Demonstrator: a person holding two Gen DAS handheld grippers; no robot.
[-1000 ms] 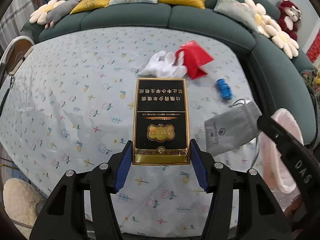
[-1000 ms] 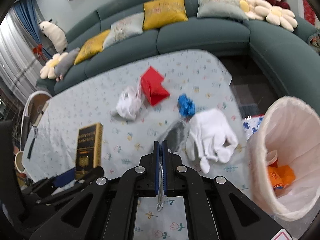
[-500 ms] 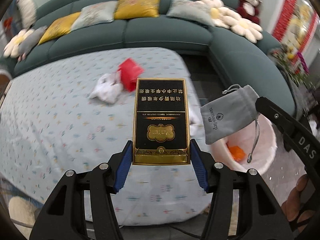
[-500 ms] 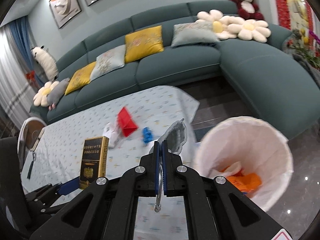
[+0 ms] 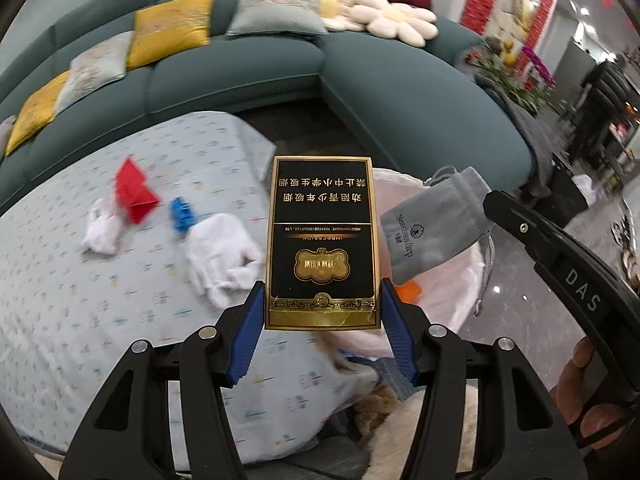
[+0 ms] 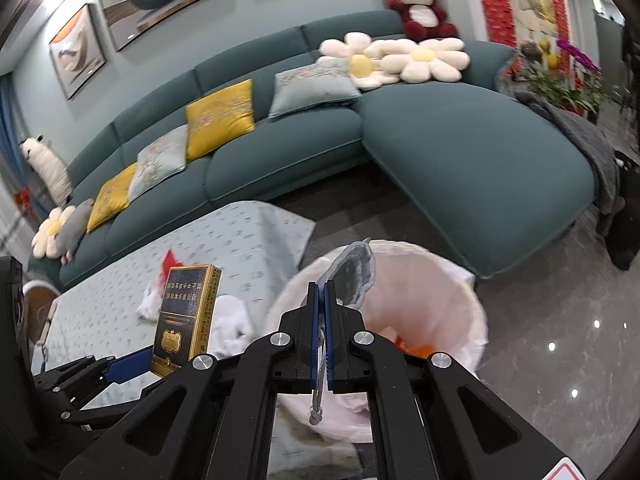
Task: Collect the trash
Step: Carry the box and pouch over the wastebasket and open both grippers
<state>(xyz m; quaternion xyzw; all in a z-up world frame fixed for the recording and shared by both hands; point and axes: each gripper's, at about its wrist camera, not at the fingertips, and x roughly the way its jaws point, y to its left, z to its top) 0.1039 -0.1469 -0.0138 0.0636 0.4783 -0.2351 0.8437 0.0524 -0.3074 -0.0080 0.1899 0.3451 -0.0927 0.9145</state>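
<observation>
My left gripper [image 5: 322, 312] is shut on a black and gold cigarette carton [image 5: 322, 240], held in the air at the table's right end beside the bin; the carton also shows in the right wrist view [image 6: 186, 312]. My right gripper [image 6: 320, 300] is shut on a grey drawstring pouch [image 6: 354, 276] and holds it over the white-lined trash bin [image 6: 452, 296]. The pouch [image 5: 432, 228] hangs above the bin [image 5: 460, 292], which holds orange trash. On the table lie a white glove [image 5: 222, 256], a blue scrap [image 5: 182, 214], a red packet [image 5: 132, 192] and crumpled white paper [image 5: 102, 228].
The table has a pale blue flowered cloth [image 5: 100, 300]. A teal sectional sofa [image 6: 460, 160] with cushions curves behind the table and bin. A fluffy cream rug [image 5: 420, 432] lies at the table's near corner. The floor [image 6: 560, 340] to the right is dark glossy tile.
Both grippers have swung right, from over the table to the bin. The pouch now hangs over the bin's opening and the carton is beside it. Both grips are unchanged.
</observation>
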